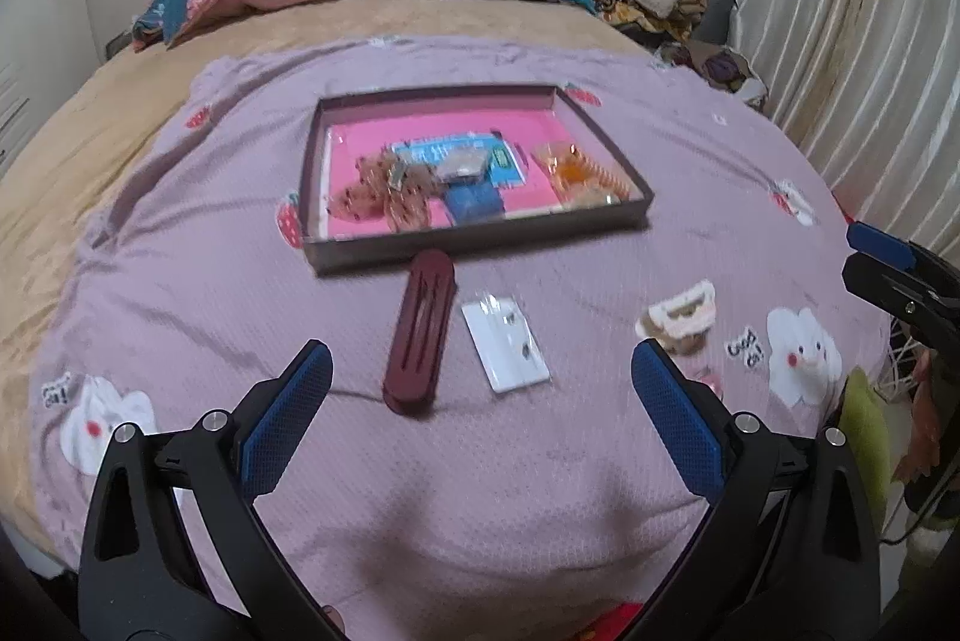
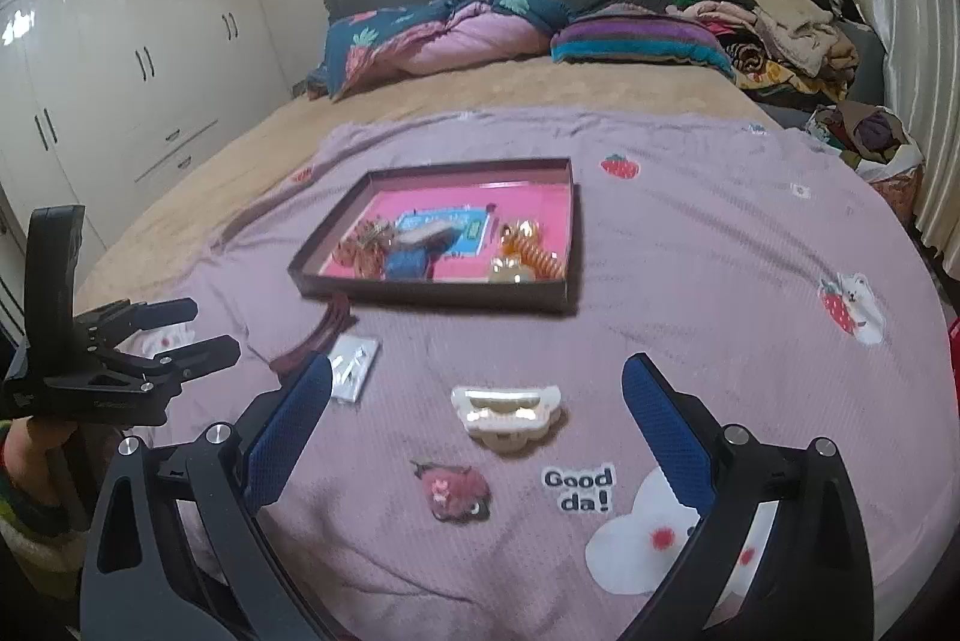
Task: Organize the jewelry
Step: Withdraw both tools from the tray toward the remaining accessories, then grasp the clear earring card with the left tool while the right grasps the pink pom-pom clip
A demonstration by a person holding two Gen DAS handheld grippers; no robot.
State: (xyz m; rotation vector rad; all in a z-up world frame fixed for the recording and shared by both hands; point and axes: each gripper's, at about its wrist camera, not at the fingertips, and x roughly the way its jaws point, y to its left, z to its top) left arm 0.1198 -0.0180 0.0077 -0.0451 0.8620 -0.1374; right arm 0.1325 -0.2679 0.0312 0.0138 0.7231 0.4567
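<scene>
On the blanket (image 2: pixel 690 245), the tray (image 2: pixel 432 294) lies behind the card (image 2: pixel 354 368) and claw clip (image 2: pixel 507 410)

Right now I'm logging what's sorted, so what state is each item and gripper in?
Dark shallow tray: open, holding hair accessories.
Maroon oblong hair clip: outside, touching the tray's near wall.
White rectangular card: flat on the blanket.
Cream claw clip: on the blanket, ungrasped.
Left gripper: open, empty.
Right gripper: open, empty.
</scene>
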